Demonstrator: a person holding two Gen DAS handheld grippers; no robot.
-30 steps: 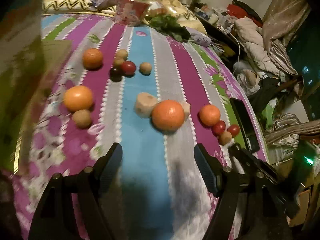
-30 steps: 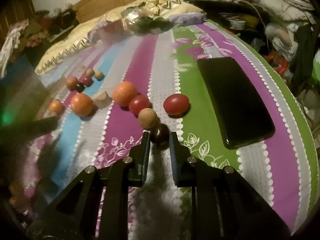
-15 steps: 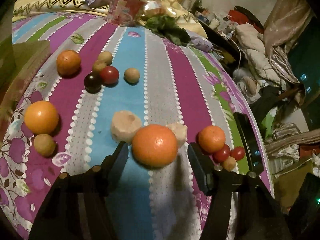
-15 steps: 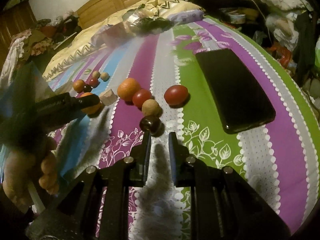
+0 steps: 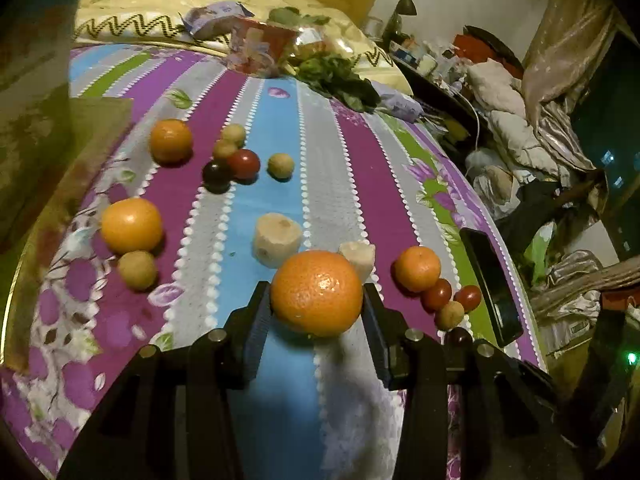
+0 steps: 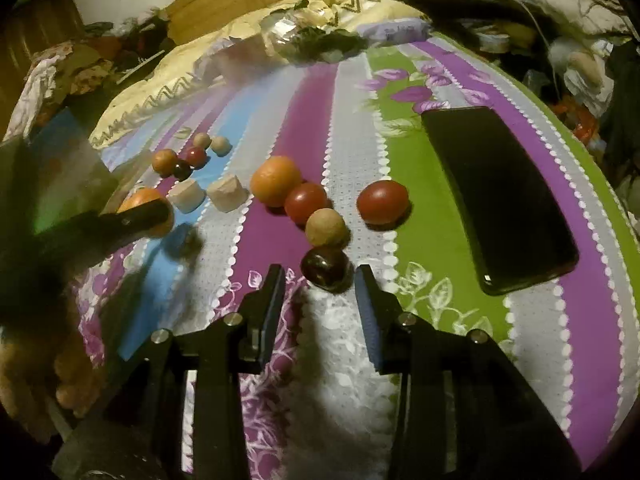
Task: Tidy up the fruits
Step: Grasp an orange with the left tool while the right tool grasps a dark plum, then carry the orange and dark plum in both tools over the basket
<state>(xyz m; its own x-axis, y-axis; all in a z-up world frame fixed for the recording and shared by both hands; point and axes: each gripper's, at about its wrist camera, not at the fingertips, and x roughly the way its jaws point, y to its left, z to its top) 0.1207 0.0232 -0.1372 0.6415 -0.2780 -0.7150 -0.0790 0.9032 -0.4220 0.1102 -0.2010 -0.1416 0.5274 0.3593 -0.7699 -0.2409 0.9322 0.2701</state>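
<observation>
In the left wrist view, the left gripper (image 5: 318, 304) sits low in the middle of the frame, and its black jaws have just been closing in on a big round orange fruit (image 5: 317, 293); both pads now press on its sides, so it is grasped. The big orange rests on the striped purple, blue and grey bed cover (image 5: 360, 184). Just behind it lie two pale cut chunks of fruit (image 5: 277, 239). To its right sit a smaller orange (image 5: 417, 269), two little red tomatoes (image 5: 437, 294) and a small tan ball fruit (image 5: 450, 314). At the left of the frame are two more oranges (image 5: 131, 225), and near the top middle is a little bunch of red, dark and tan fruits (image 5: 244, 163). In the right wrist view, the right gripper (image 6: 320, 280) is low in the middle, and its jaws have just been opening. A small dark shiny plum (image 6: 325, 267) lies between the tips, but the pads do not touch it, so it is let go. A flat black phone (image 6: 500, 196) lies at the right of the frame on the green stripe
</observation>
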